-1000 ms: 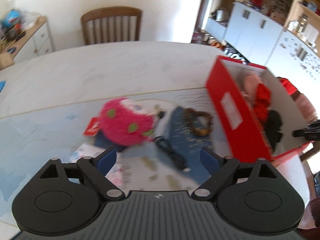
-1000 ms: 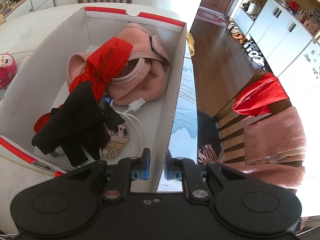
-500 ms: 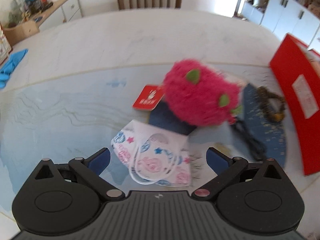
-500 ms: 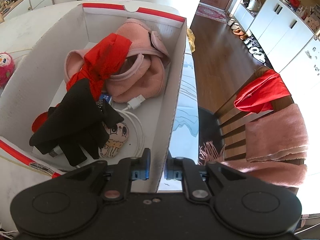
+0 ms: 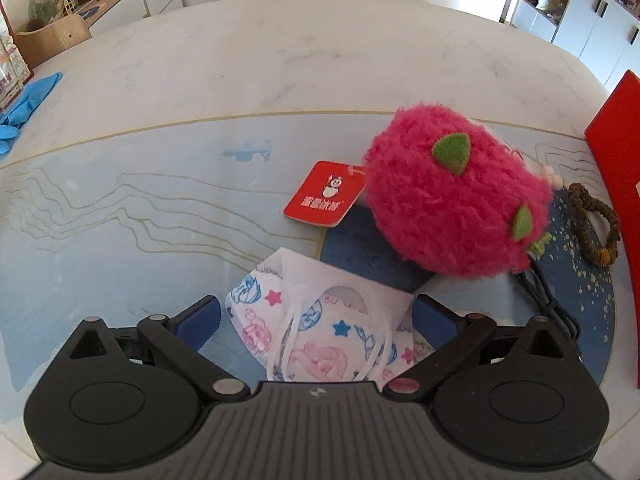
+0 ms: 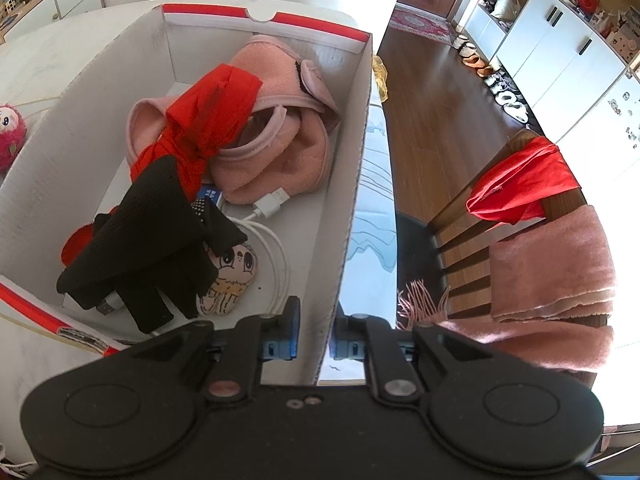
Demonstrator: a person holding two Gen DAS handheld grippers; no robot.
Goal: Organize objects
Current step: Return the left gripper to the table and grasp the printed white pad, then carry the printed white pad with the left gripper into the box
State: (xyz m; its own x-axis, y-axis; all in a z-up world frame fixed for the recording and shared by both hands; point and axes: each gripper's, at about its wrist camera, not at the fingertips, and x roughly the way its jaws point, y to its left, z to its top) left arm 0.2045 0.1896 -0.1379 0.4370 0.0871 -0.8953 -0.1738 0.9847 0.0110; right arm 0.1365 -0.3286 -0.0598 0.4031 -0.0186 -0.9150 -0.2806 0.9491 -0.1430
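- Left wrist view: left tongs [image 5: 316, 318] spread wide, now dropped low over the white cartoon-printed face mask [image 5: 320, 320] lying flat on the desk [image 5: 240, 72]; a second ago they faced the fluffy pink plush ball [image 5: 456, 196].
- Mask sits between the blue pads, ungripped; closing looks next.
- Right wrist view: right tongs [image 6: 314, 334] unmoved, pinched narrow on the wall of the red-and-white cardboard box [image 6: 348, 184], steadying it.

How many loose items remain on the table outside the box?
5: face mask between the open left gripper's fingers, pink plush beyond it, red tag, brown hair tie and black cable. More may be hidden.
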